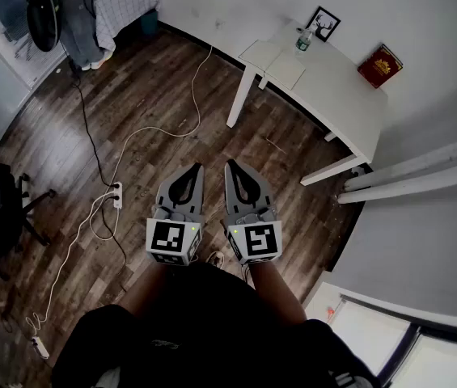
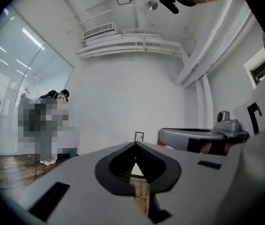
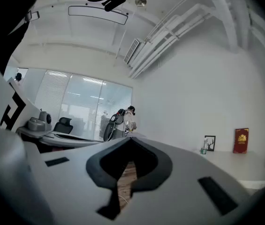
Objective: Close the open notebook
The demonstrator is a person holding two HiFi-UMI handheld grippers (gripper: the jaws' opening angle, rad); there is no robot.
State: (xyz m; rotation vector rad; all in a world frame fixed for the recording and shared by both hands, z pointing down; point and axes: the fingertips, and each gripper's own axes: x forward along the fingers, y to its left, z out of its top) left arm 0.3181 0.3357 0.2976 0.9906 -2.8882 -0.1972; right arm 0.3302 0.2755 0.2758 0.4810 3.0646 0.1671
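Left gripper [image 1: 197,168] and right gripper [image 1: 233,165] hang side by side over the floor [image 1: 155,95], each with jaws pressed tip to tip on nothing. Well ahead, the notebook [image 1: 275,61] lies open on the table [image 1: 337,95] near a bottle [image 1: 302,39]; its pages are too small to read.

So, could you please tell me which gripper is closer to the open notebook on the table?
Right. The right gripper hangs over the floor, short of the notebook; the left gripper sits beside it, farther left.
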